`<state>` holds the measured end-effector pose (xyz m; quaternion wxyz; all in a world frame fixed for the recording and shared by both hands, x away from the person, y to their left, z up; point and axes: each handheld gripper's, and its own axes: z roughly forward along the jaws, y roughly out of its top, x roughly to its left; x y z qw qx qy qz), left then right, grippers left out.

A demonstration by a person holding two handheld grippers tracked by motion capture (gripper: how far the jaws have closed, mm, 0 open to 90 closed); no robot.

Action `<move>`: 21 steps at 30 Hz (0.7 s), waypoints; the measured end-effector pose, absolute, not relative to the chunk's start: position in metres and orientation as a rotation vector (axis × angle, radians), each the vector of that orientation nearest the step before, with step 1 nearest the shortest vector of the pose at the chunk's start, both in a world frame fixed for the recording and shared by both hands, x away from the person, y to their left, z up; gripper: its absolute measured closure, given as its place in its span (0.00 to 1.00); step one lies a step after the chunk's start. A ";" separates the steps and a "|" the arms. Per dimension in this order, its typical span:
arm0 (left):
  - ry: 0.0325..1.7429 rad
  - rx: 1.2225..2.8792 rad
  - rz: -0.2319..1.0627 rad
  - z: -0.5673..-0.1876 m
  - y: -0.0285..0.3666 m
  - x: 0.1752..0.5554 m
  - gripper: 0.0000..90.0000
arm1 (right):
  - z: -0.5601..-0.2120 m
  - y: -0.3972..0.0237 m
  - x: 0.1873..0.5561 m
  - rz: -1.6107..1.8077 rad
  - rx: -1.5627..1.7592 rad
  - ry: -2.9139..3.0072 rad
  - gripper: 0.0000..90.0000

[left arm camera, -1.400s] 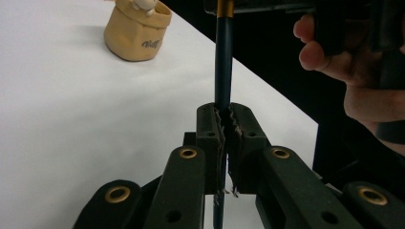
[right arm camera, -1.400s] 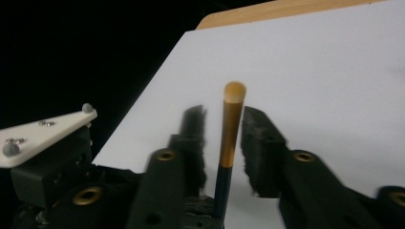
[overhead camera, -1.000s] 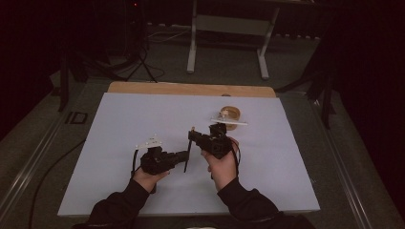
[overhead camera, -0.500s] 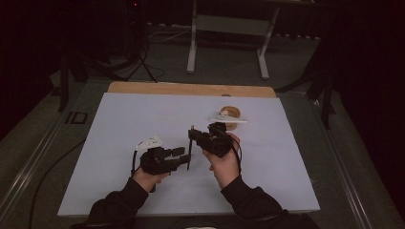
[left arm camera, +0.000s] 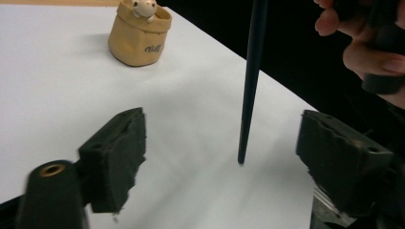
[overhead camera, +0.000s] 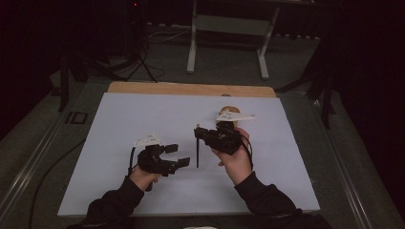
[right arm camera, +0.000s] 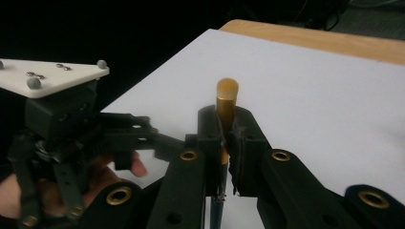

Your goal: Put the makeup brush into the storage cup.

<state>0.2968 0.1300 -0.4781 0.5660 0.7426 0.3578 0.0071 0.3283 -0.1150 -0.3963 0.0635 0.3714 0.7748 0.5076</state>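
Now mid-handover: right gripper (overhead camera: 206, 135) clenched on slim black gold-capped pen (overhead camera: 197, 153) standing upright on white table sheet (overhead camera: 119, 124), left gripper (overhead camera: 173, 156) just opened, empty; next, likely carrying toward tan fabric pouch (left arm camera: 138, 33).

- The sheet (overhead camera: 143, 124) lies on the desk (overhead camera: 191, 89), whose far edge shows behind it.
- The left gripper (overhead camera: 174, 156) sits left of the right gripper (overhead camera: 198, 132), both over the sheet's near half.
- The pen (overhead camera: 197, 152) stands upright between them, its upper end in the right gripper's jaws.
- The small pot (left arm camera: 138, 36) stands on the sheet behind the right gripper, towards the far right.
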 end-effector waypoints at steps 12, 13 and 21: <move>0.806 1.782 0.086 -0.481 0.134 0.295 0.01 | -0.388 -0.150 0.323 1.475 1.023 2.337 0.93; 0.795 1.785 0.095 -0.480 0.134 0.294 0.01 | -0.387 -0.154 0.322 1.474 1.018 2.336 0.93; 0.767 1.808 0.163 -0.480 0.143 0.288 0.01 | -0.382 -0.180 0.320 1.479 0.989 2.316 0.93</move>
